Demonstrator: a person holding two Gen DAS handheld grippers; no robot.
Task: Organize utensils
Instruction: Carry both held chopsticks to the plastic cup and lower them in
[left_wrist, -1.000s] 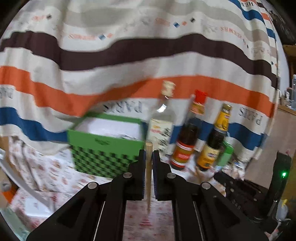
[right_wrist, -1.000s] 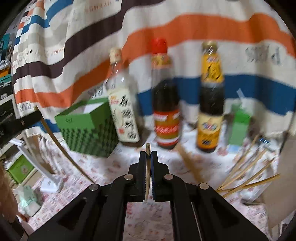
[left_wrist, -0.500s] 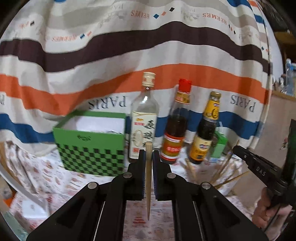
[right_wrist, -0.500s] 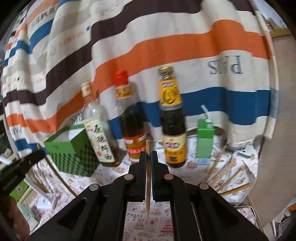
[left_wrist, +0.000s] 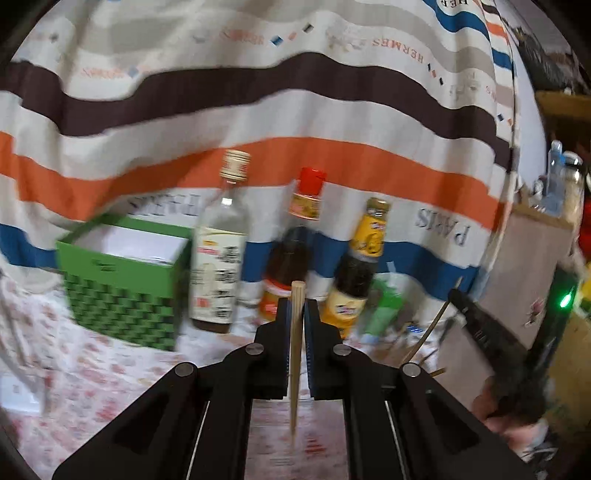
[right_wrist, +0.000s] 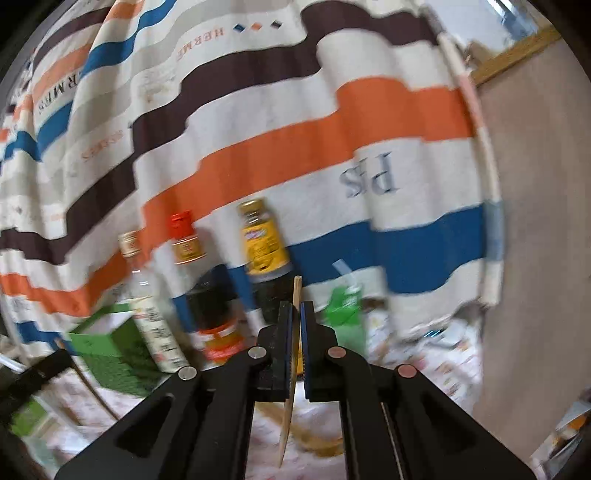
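— So, what do the left tongs (left_wrist: 296, 314) have between them?

— A wooden chopstick (left_wrist: 295, 354), clamped upright between the two black jaws. Its blunt square end sticks up just above the tips; the thin pointed end hangs down below the jaws, over the patterned table (left_wrist: 92, 369).

— And the right tongs (right_wrist: 296, 314)?

— Closed on a second chopstick (right_wrist: 290, 376) the same way, only this one leans a little, top to the right, point down and to the left. Pale bamboo colour, tapering to a fine tip.

— What lies beyond the left tongs?

— Three bottles in a row, just past the tips: a clear glass bottle (left_wrist: 221, 243) with a cream cap and a white label, a dark sauce bottle (left_wrist: 295, 251) with a red cap, and another dark bottle (left_wrist: 360, 266) with a yellow neck label. Left of them stands a green checkered box (left_wrist: 122, 295), open at the top, white inside. Right of the bottles is a small green carton (left_wrist: 384, 310), blurred.

— Anything else?

— At the right edge of the left view the other gripper shows, with its chopstick slanting out, and a hand (left_wrist: 517, 424) beneath it. Behind everything hangs a striped cloth (left_wrist: 295, 110) in brown, orange, blue and white. From the right view more chopsticks (right_wrist: 314, 439) seem to lie on the table below the jaws, but they are too blurred to count.
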